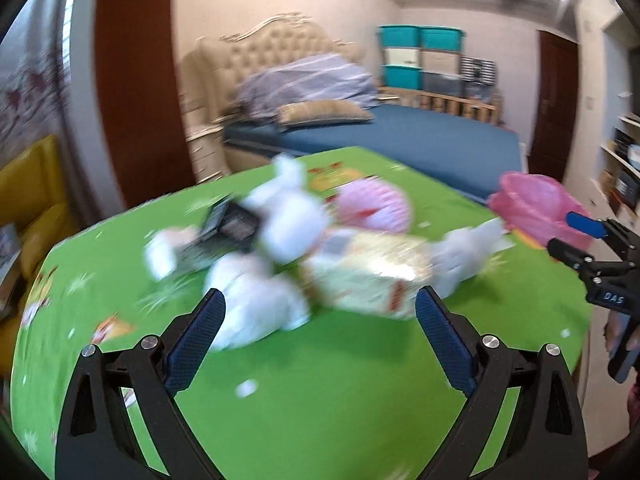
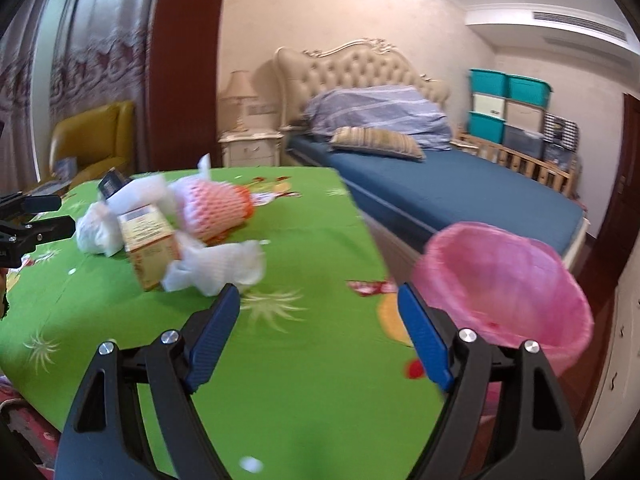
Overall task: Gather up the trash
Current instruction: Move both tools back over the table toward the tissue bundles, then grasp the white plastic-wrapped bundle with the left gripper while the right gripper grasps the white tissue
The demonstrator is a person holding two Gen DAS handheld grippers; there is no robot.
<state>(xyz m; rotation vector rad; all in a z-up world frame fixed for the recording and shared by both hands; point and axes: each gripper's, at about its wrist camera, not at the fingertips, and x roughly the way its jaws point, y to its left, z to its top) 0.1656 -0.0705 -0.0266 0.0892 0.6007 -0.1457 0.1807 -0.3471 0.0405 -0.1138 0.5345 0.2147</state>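
The trash sits heaped near the middle of the green desk [image 2: 280,360]: crumpled white tissues [image 2: 216,266], a yellow carton [image 2: 150,246], a pink foam fruit net [image 2: 214,210] and a dark packet [image 2: 112,184], all touching or overlapping; the pink-lined bin [image 2: 504,284] stands just off the desk's right edge, near the bed [image 2: 460,196]. The left hand-held gripper [image 1: 320,312] is spread wide with nothing between its blue pads, pointing down at the near side of the heap; the right hand-held gripper [image 2: 318,304] is likewise spread and empty, aimed at bare cloth between the heap and the bin. The left view is badly smeared, so an approach at this pace could likely shove the light tissues aside or off the desk rather than pinch them; closing on the tangled heap may also lift one piece and drag its neighbours; a carry to the bin could drop scraps short of its rim.
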